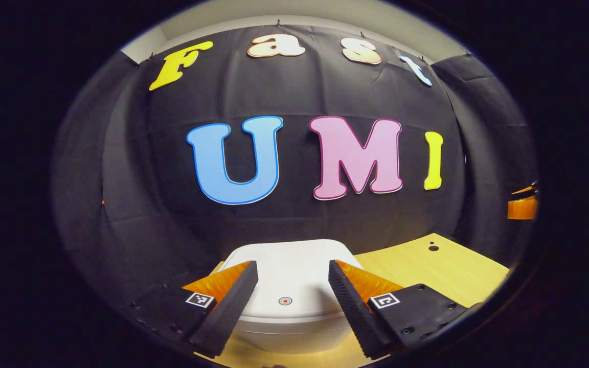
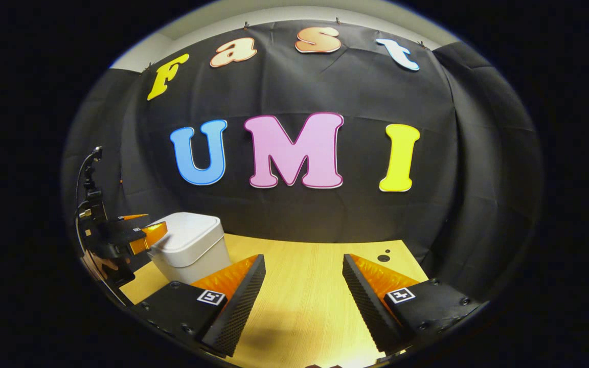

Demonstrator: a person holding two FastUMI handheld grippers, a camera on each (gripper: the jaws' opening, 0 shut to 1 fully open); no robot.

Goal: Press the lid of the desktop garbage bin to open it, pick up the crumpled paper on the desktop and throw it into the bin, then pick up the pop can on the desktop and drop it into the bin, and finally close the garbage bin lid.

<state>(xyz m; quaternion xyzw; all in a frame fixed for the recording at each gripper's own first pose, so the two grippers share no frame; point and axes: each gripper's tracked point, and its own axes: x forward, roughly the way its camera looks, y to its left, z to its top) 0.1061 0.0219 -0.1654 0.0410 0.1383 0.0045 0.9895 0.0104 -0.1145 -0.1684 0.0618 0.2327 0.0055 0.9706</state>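
The left gripper point(image 1: 293, 271) hovers over the garbage bin point(image 1: 289, 271), fingers apart astride its closed lid point(image 1: 294, 268) (the press-spot sits between them). The right gripper point(image 2: 304, 266), also spread and empty, waits above the desktop point(image 2: 304, 301), right of the bin.

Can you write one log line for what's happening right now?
bin: lid shut | left gripper: open, above lid | right gripper: open, over table

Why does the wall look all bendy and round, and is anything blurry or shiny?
Left gripper view: the fisheye lens bulges the wall; the white bin is sharp, its lid softly lit, no harsh glare. Right gripper view: same bulging; the right gripper casts a soft shadow on the wooden table.
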